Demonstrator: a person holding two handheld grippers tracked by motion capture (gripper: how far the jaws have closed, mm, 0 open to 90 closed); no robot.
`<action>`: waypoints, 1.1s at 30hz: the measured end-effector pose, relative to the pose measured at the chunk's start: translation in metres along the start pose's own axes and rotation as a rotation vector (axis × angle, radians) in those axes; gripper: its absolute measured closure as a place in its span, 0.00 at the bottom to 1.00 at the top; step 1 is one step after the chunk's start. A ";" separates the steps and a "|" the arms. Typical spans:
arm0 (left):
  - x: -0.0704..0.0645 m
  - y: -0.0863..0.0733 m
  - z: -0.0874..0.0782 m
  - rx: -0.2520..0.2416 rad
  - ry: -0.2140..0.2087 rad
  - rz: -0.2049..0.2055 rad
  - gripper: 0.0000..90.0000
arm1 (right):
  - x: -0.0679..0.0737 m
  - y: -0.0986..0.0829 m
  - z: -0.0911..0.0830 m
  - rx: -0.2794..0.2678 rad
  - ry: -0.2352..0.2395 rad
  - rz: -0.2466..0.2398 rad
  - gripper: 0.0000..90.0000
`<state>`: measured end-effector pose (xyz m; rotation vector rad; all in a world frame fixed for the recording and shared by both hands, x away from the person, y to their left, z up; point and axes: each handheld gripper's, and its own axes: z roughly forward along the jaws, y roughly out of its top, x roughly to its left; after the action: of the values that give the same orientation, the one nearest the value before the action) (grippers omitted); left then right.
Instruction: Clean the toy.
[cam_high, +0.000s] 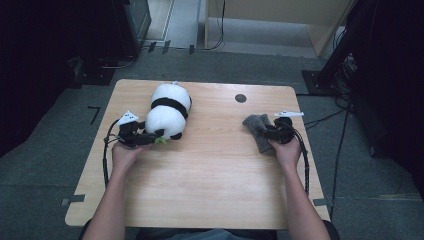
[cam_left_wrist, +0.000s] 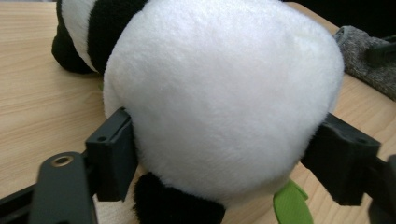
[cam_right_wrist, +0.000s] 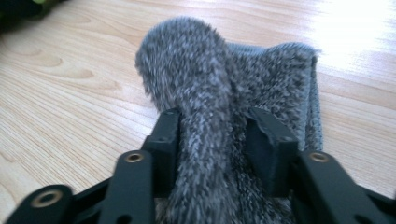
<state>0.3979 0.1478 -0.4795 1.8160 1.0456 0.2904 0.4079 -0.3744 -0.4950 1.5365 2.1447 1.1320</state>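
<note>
A black-and-white panda plush (cam_high: 167, 111) lies on the wooden table (cam_high: 210, 175) at the back left. My left gripper (cam_high: 152, 136) holds its rounded white end (cam_left_wrist: 224, 84) between wide-set jaws that press in on both sides. A green leaf tag (cam_left_wrist: 292, 203) pokes out beneath. At the right, a grey fuzzy knitted cloth (cam_high: 256, 129) lies crumpled. My right gripper (cam_high: 274, 132) is shut on a raised fold of this cloth (cam_right_wrist: 201, 79), whose ribbed edge (cam_right_wrist: 313, 107) rests flat on the table.
A small dark round hole (cam_high: 240, 98) sits near the table's back edge. The grey cloth (cam_left_wrist: 369, 60) shows far right behind the panda. Dark equipment stands and cables (cam_high: 345, 120) lie on the floor around the table.
</note>
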 end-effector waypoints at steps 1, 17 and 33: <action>0.000 0.000 0.000 0.004 -0.003 -0.001 0.20 | 0.000 0.000 -0.001 -0.005 0.003 0.003 0.59; -0.007 0.004 -0.004 0.074 0.056 0.011 0.06 | 0.015 0.007 -0.015 -0.024 0.038 -0.027 0.50; -0.029 0.017 -0.024 0.011 -0.036 0.021 0.00 | 0.043 0.008 -0.026 -0.028 0.087 -0.078 0.46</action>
<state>0.3747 0.1383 -0.4466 1.8366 1.0050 0.2639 0.3800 -0.3465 -0.4628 1.4039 2.2142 1.2183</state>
